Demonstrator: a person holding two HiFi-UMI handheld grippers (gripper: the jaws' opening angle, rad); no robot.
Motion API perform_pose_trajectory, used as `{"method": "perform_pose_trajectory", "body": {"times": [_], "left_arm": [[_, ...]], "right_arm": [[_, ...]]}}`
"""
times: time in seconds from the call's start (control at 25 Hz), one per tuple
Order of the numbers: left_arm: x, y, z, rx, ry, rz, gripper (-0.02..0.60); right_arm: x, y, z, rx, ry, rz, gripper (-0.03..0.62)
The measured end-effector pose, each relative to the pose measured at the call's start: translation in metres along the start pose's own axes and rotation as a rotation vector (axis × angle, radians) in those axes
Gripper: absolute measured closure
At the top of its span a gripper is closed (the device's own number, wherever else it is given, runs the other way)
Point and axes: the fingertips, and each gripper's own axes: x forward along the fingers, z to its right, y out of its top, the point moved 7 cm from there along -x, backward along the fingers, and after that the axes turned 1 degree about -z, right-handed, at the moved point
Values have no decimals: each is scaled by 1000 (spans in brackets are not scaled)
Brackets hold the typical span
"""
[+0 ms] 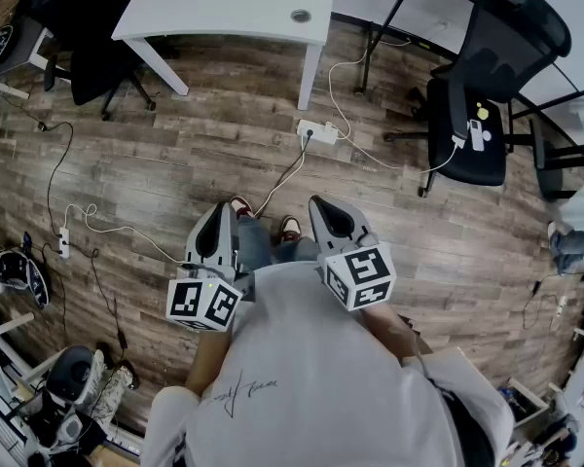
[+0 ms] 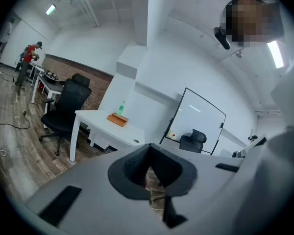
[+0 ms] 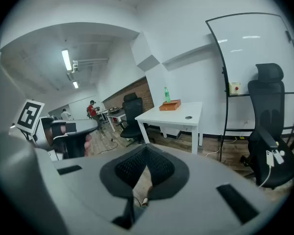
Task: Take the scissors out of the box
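I look down on a grey-brown wood-plank floor with a white power strip on it. There's a white rectangular desk, a black swivel office chair nearby — beyond them white walls, a framed whiteboard and ceiling tube lights.

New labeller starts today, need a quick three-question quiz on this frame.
1. True or false: the right gripper has something clamped between its jaws.
2. What stands behind the orange box on the white table? A) green bottle B) mug C) laptop
3. Fill in: the jaws of the left gripper are ____ (open or shut).

Key: 1 false, its jaws are together with nothing between them. 2 A. 3 shut.
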Motion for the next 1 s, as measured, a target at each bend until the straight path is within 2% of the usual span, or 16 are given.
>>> {"method": "perform_pose_trajectory", "body": {"times": [0.2, 0.36, 0.52, 0.64, 0.84, 1.0], "left_arm": [[-1, 0, 2, 12, -8, -8, 574], [3, 5, 3, 51, -10, -5, 574], [10, 10, -1, 77, 10, -22, 574], [16, 12, -5, 76, 17, -32, 574], [35, 18, -16, 58, -2, -45, 574], [58, 25, -30, 58, -12, -64, 574]], "right_arm": [[5, 1, -7, -6, 17, 8, 585], [10, 3, -8, -14, 25, 15, 585], [16, 7, -2, 22, 31, 25, 585], [21, 12, 5, 48, 40, 28, 585], [41, 22, 10, 24, 78, 3, 585], [65, 33, 14, 16, 74, -14, 585]]}}
